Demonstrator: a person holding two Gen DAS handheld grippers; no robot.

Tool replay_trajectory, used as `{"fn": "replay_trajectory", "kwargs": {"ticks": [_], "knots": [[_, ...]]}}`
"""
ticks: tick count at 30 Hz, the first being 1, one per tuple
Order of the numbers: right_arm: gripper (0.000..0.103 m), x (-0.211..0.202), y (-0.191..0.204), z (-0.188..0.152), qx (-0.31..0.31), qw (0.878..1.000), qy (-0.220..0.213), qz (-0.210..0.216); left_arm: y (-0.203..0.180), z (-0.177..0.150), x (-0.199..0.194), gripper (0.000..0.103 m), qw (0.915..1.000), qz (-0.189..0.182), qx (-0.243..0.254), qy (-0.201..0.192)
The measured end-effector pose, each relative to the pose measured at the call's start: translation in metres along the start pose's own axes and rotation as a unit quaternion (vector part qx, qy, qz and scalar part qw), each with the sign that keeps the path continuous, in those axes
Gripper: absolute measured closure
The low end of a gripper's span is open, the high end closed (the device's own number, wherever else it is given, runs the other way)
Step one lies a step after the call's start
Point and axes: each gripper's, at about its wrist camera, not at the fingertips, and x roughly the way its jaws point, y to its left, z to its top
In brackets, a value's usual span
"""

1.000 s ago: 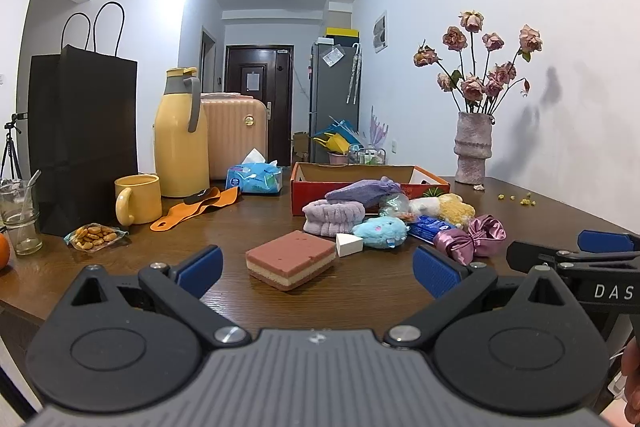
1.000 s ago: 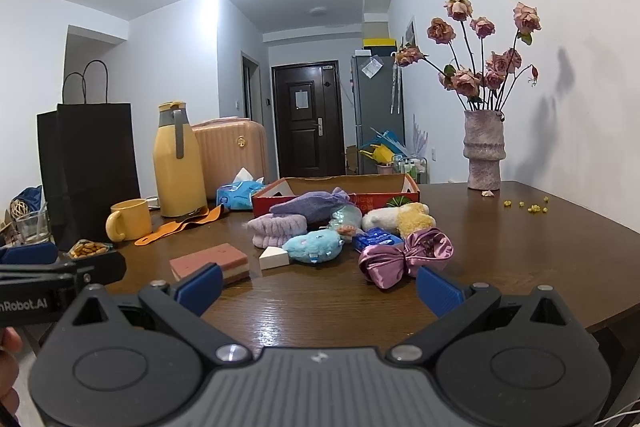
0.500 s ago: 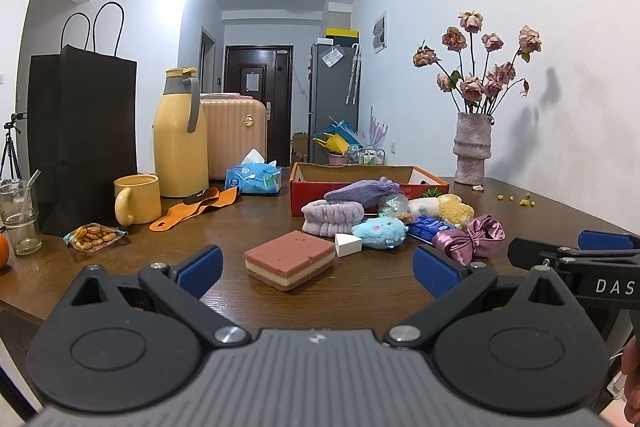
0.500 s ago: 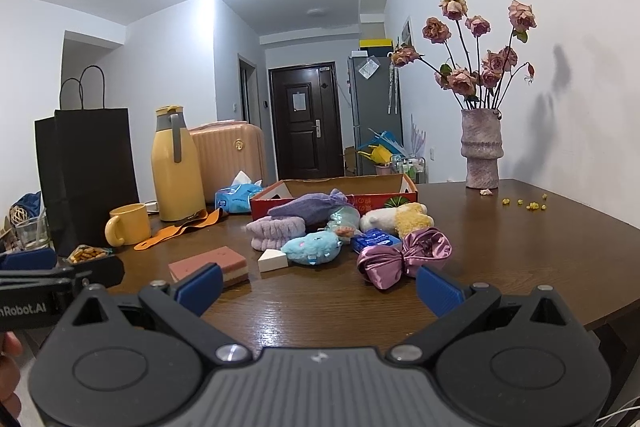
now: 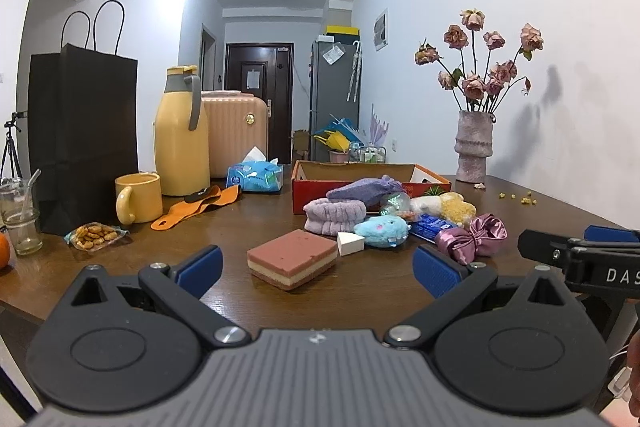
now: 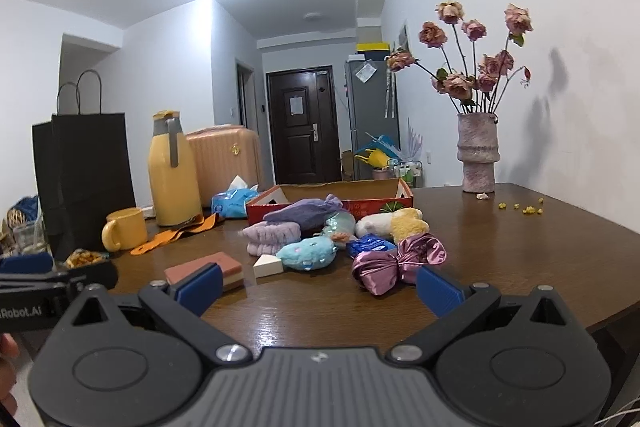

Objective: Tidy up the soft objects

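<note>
Soft objects lie in a heap mid-table before an open red cardboard box [image 5: 316, 187] [image 6: 264, 211]: a pink layered sponge [image 5: 291, 259] [image 6: 200, 269], a white wedge sponge [image 5: 349, 243], a blue plush [image 5: 382, 231] [image 6: 308, 254], a lilac headband [image 5: 334, 217], a purple pouch [image 5: 362, 189], a yellow-white plush [image 5: 452, 207] and a pink satin bow [image 5: 472, 237] [image 6: 396, 261]. My left gripper [image 5: 318, 271] is open and empty, just short of the sponge. My right gripper [image 6: 318, 283] is open and empty, near the bow.
On the left of the brown table [image 5: 168, 251] stand a black paper bag [image 5: 80, 135], a yellow thermos [image 5: 180, 143], a yellow mug [image 5: 138, 197], a glass [image 5: 20, 223], a snack packet [image 5: 94, 234], an orange strap [image 5: 196, 203] and a tissue pack [image 5: 254, 179]. A vase of dried roses [image 5: 474, 151] stands far right.
The right gripper has moved a little forward and tilted up, so the table objects sit lower in its view. The left gripper has barely moved.
</note>
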Motion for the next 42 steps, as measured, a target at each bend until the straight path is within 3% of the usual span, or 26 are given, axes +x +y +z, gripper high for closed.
{"fn": "replay_trajectory", "kwargs": {"ticks": [19, 24, 26, 30, 34, 39, 42], "knots": [[0.000, 0.006, 0.000, -0.004, 0.001, 1.000, 0.007, 0.007, 0.004, -0.005, 0.010, 0.000, 0.9998, 0.003, -0.005, 0.017], [0.000, 0.020, -0.004, -0.005, 0.006, 1.000, 0.008, 0.010, 0.019, -0.002, 0.024, 0.000, 0.9993, -0.004, -0.032, 0.018], [0.000, 0.032, -0.005, -0.005, 0.001, 1.000, 0.005, 0.015, 0.026, -0.002, 0.038, 0.000, 0.9990, 0.002, -0.038, 0.026], [0.000, 0.073, -0.006, -0.002, -0.005, 0.999, 0.016, 0.036, 0.035, -0.003, 0.077, 0.000, 0.9966, 0.053, -0.034, 0.054], [0.000, 0.124, -0.008, 0.000, -0.001, 0.995, 0.032, 0.098, 0.049, -0.005, 0.107, 0.000, 0.9957, 0.037, -0.053, 0.067], [0.000, 0.185, 0.008, 0.015, -0.058, 0.983, 0.103, 0.140, 0.062, -0.007, 0.141, 0.000, 0.9872, 0.103, -0.091, 0.080], [0.002, 0.215, 0.013, 0.029, -0.047, 0.976, 0.106, 0.187, 0.073, -0.001, 0.162, 0.000, 0.9840, 0.084, -0.107, 0.115]]}}
